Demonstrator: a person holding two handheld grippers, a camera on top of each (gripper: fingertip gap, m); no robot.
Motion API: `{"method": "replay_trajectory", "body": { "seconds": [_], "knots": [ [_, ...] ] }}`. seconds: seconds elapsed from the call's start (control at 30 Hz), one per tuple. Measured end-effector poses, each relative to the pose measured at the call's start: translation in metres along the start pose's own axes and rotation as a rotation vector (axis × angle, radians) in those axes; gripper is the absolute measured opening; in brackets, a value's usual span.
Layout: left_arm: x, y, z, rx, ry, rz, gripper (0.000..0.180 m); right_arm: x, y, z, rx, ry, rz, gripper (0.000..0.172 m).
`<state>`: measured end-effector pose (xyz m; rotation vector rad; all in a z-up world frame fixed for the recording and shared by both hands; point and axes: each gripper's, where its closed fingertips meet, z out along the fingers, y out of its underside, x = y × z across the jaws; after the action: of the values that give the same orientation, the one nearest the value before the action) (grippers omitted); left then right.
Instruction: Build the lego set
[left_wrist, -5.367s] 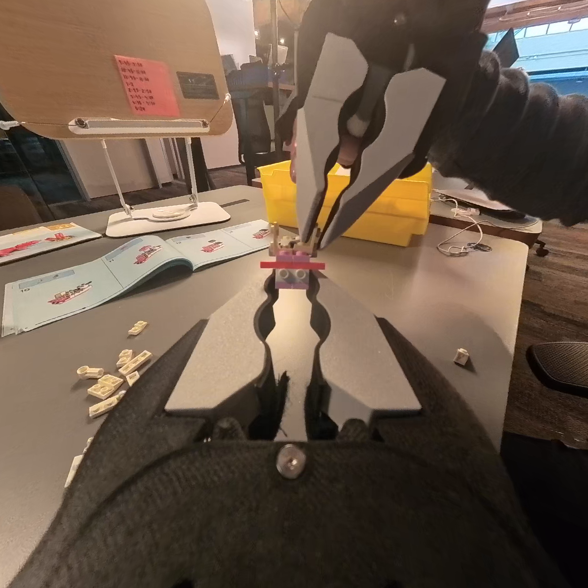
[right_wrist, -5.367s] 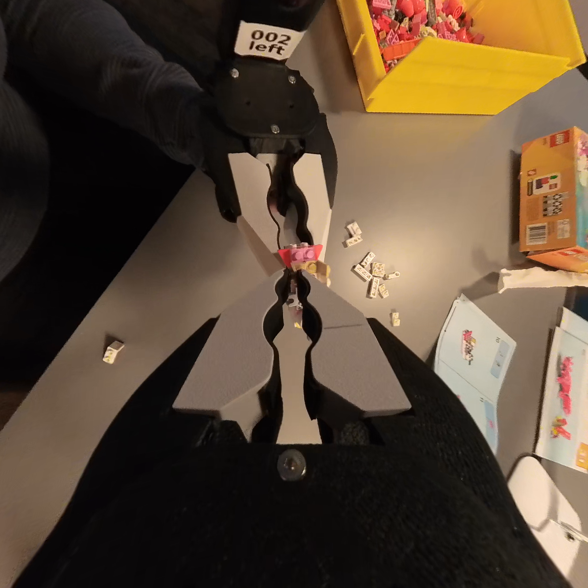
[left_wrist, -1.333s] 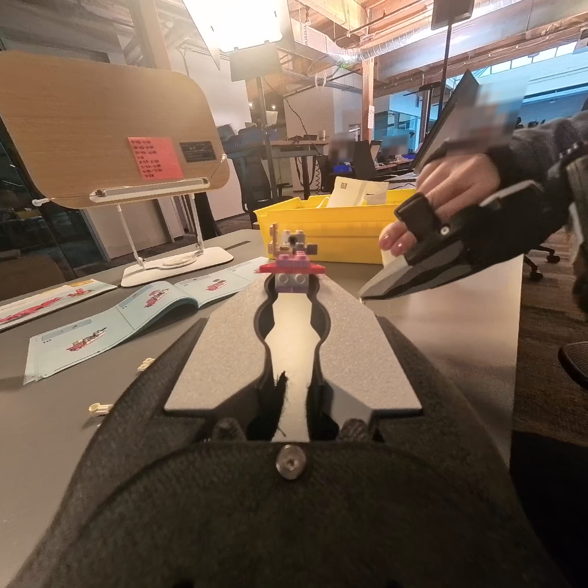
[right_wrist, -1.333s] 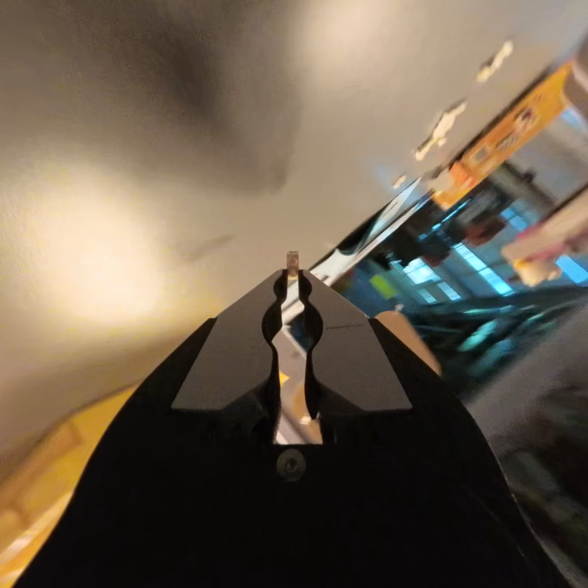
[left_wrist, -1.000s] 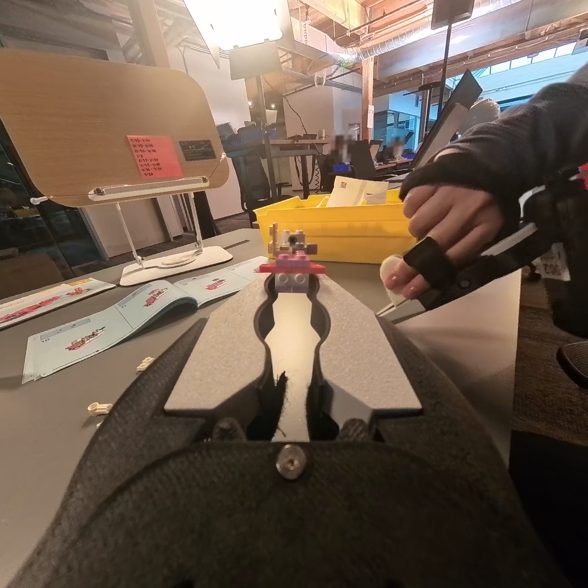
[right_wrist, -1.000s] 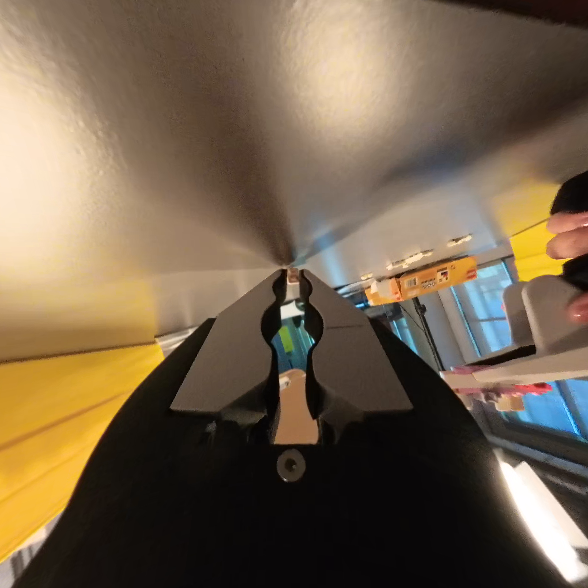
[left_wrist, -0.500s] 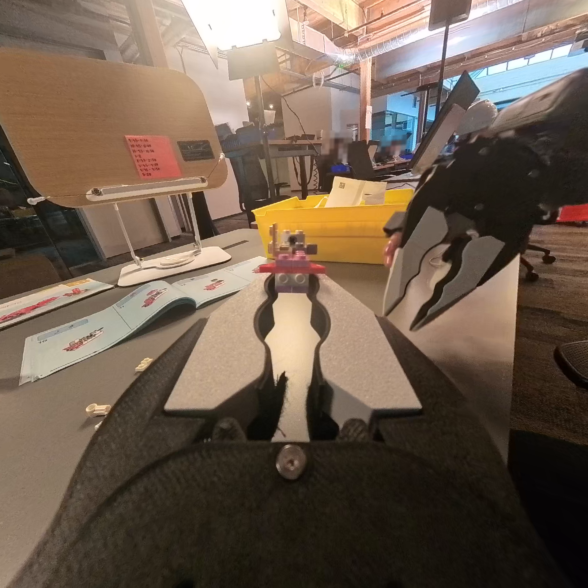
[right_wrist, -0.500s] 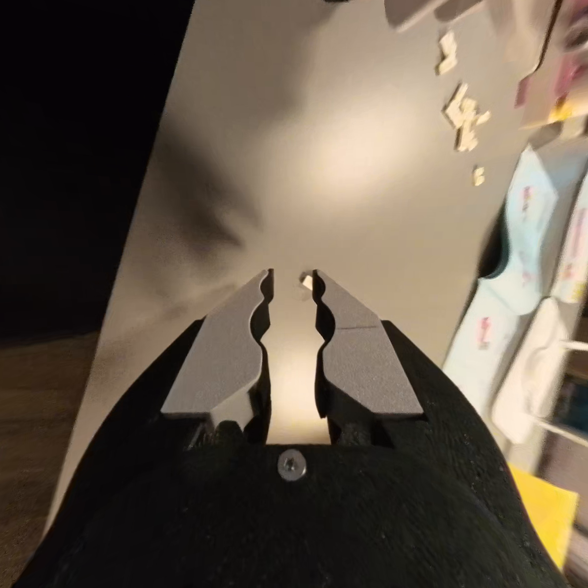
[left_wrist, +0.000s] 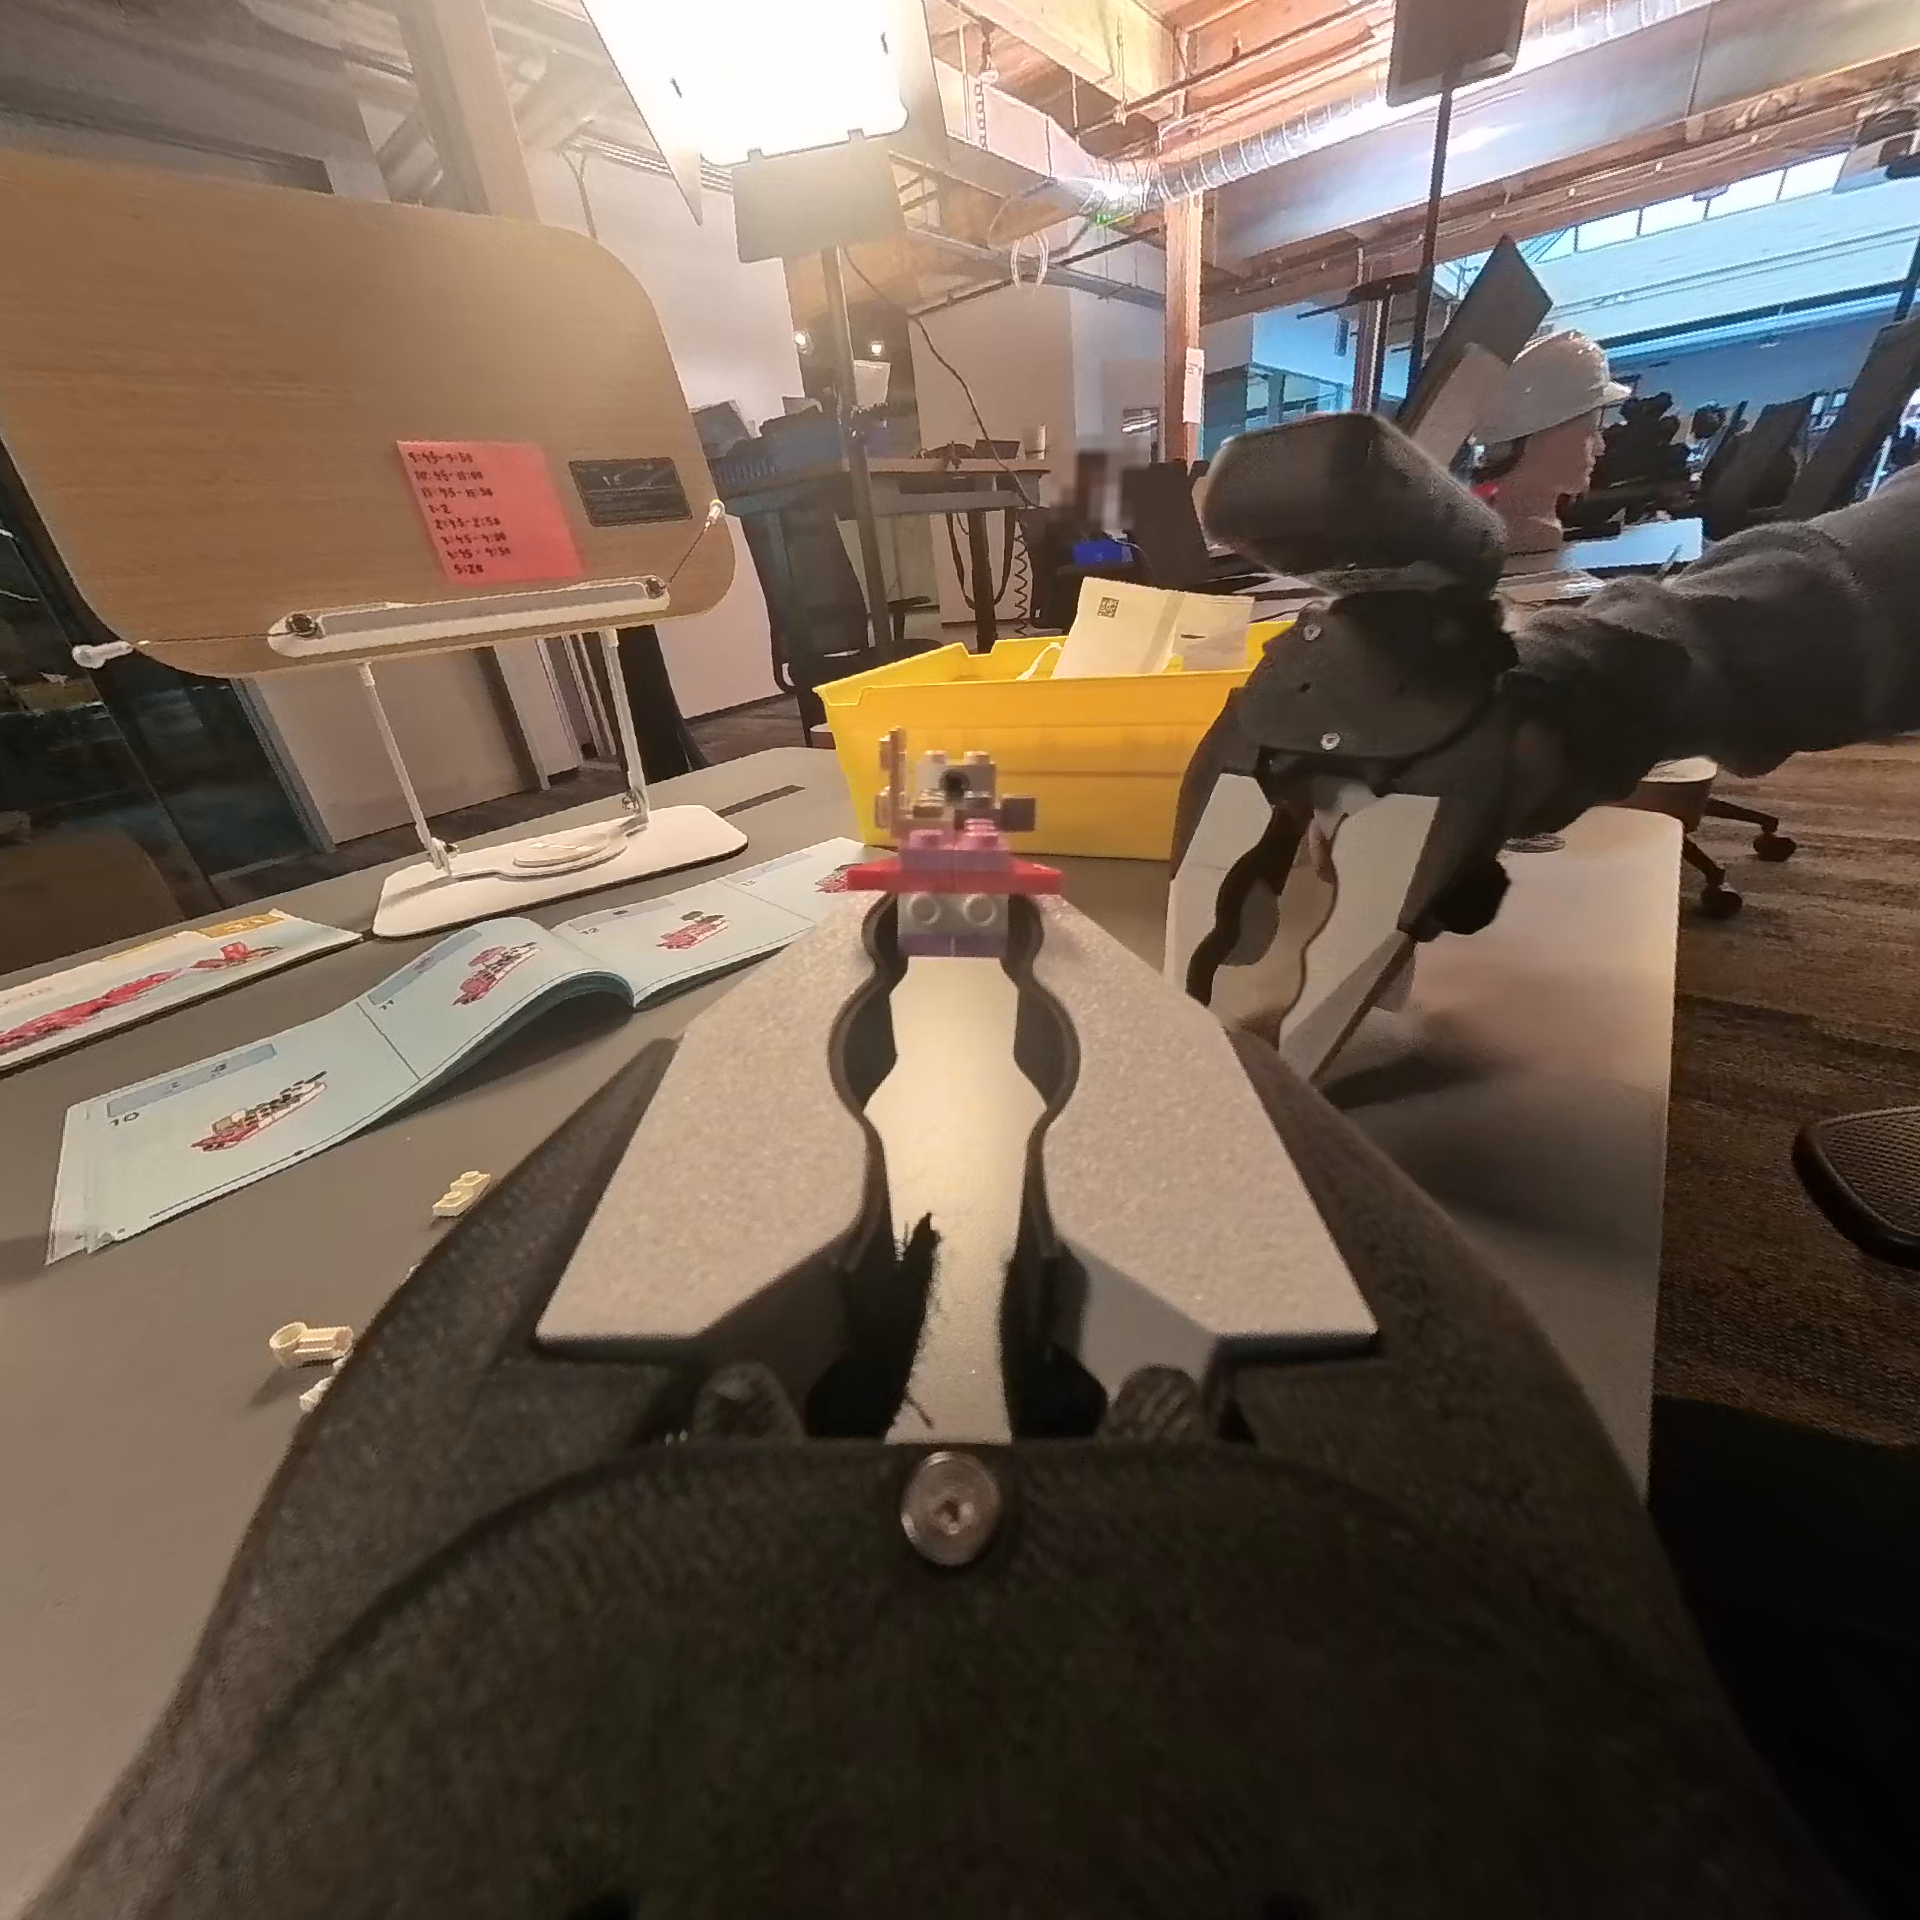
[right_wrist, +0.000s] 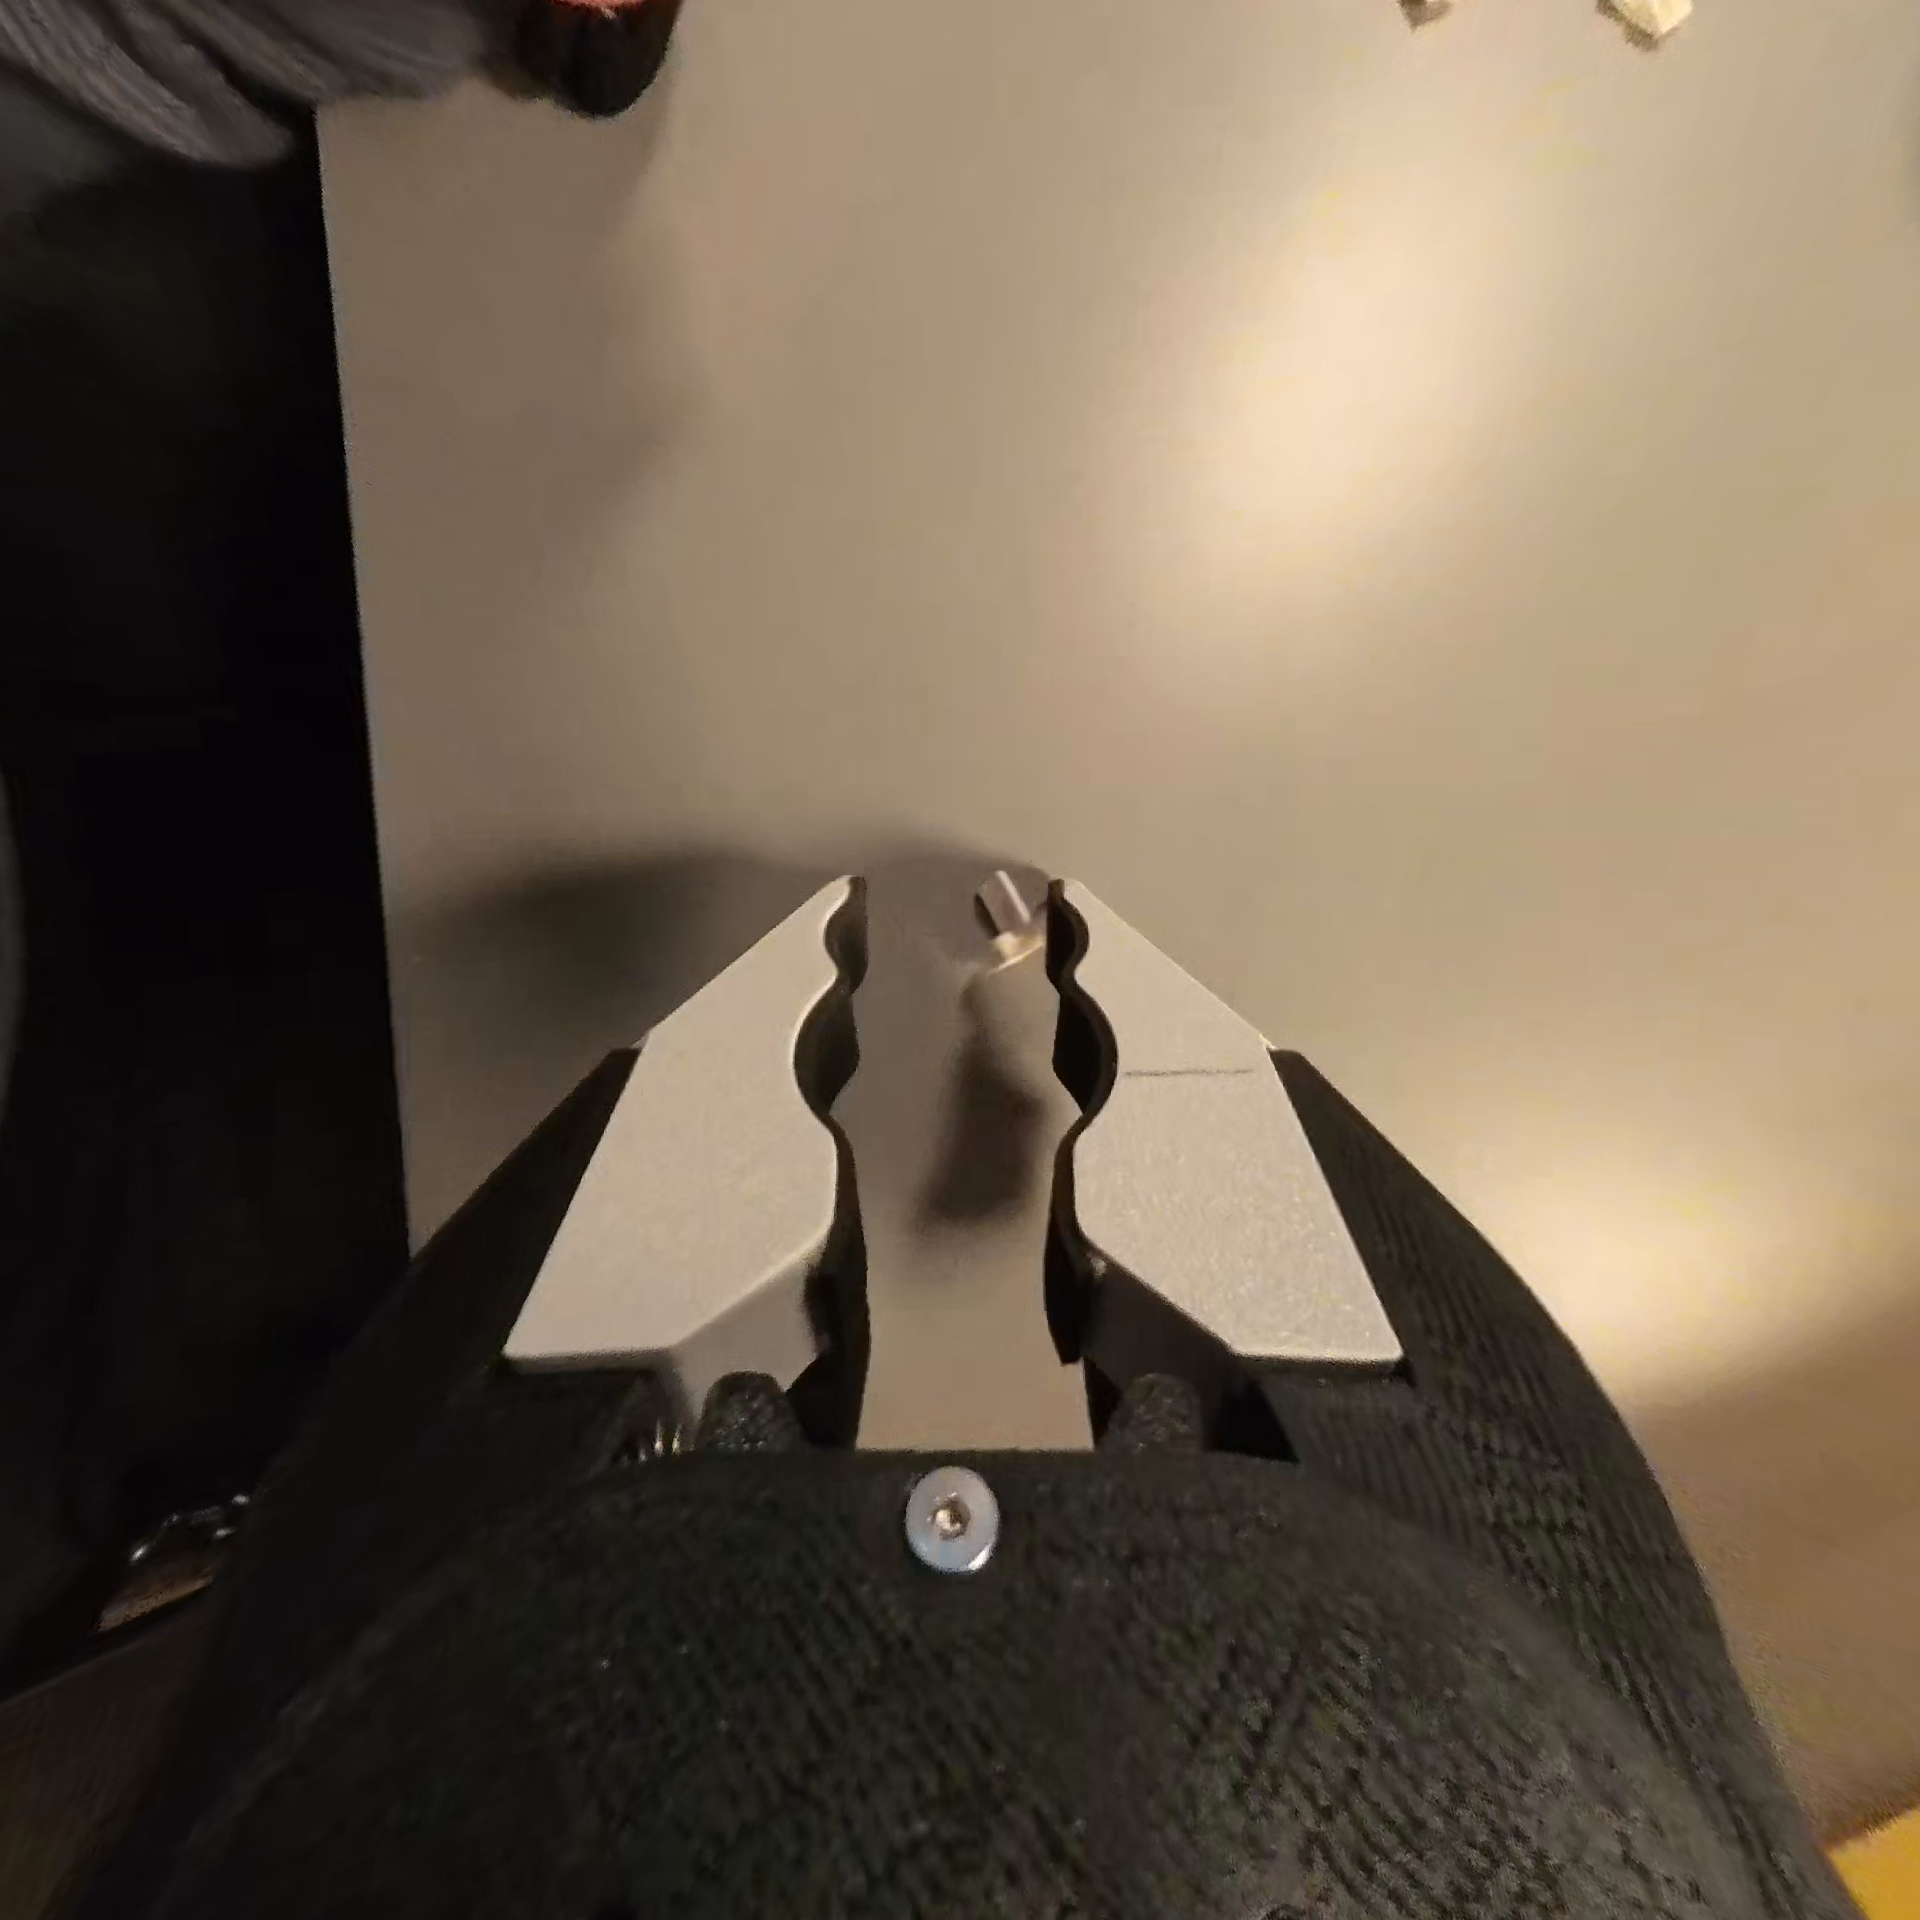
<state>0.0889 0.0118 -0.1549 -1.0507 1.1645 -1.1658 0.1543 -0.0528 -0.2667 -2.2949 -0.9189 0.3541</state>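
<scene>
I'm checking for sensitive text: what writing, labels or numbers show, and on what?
Pink note on the wooden stand: handwriting, not copied.
Dark plate beside it: too small.
Open booklet: page numbers, not copied.
White paper in the yellow bin: blurred code mark.
Right wrist view: none.

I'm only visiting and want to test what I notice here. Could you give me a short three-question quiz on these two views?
1. True or false: the left tongs are clamped on a small brick model with a red plate.
2. What lies between the right tongs? A) a small pale piece beside one finger, B) a booklet, C) a pink note.
3. Fill in: behind the model stands a ___ bin.

Key: 1 true; 2 A, and the fingers stand apart, not clamped on it; 3 yellow.
</scene>
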Motion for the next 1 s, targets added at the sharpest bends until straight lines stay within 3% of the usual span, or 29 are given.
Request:
{"method": "replay_trajectory", "body": {
  "seconds": [0.17, 0.47, 0.6, 0.8, 1.0],
  "knots": [
    [0.000, 0.000, 0.000, 0.000, 0.003, -0.002, 0.016, 0.007, 0.001, -0.004, 0.002, 0.018, 0.008, 0.032],
    [0.001, 0.000, 0.000, 0.000, 0.007, -0.003, 0.016, 0.009, 0.003, -0.012, -0.043, 0.040, 0.034, 0.012],
    [0.001, 0.000, 0.000, 0.001, 0.007, -0.002, 0.016, 0.009, -0.001, -0.011, -0.054, 0.075, -0.082, 0.015],
    [0.001, 0.000, 0.000, -0.001, 0.011, -0.004, 0.016, 0.004, 0.000, -0.005, -0.233, 0.035, -0.289, 0.016],
    [0.001, 0.000, 0.000, 0.002, 0.008, -0.006, 0.015, 0.002, 0.002, 0.001, -0.393, -0.083, -0.280, 0.001]
  ]
}}
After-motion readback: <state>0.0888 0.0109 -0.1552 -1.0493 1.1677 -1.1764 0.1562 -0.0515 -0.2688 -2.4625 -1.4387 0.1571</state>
